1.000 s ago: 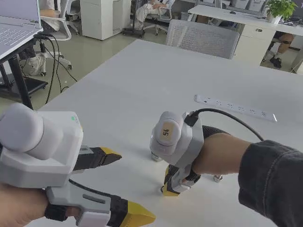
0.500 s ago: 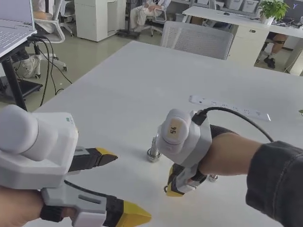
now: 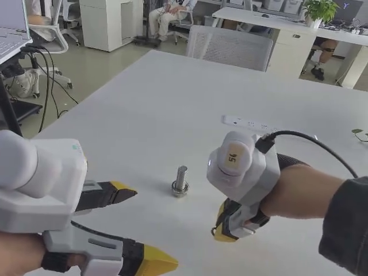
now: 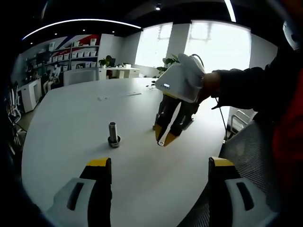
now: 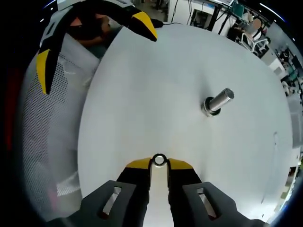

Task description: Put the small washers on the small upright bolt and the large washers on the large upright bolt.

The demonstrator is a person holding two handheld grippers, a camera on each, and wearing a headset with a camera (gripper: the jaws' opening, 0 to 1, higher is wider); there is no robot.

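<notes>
In the right gripper (image 5: 159, 164), a washer (image 5: 159, 155)

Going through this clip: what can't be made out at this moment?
Head view: the right hand-held gripper's own body hides what its tips pinch.
Right gripper view: the jaws cover the washer's rim, so small or large is unclear.
The bolt: whether anything already rings its base is too small to tell in every view.
Head view: the left hand-held gripper is cut off by the bottom edge.
</notes>
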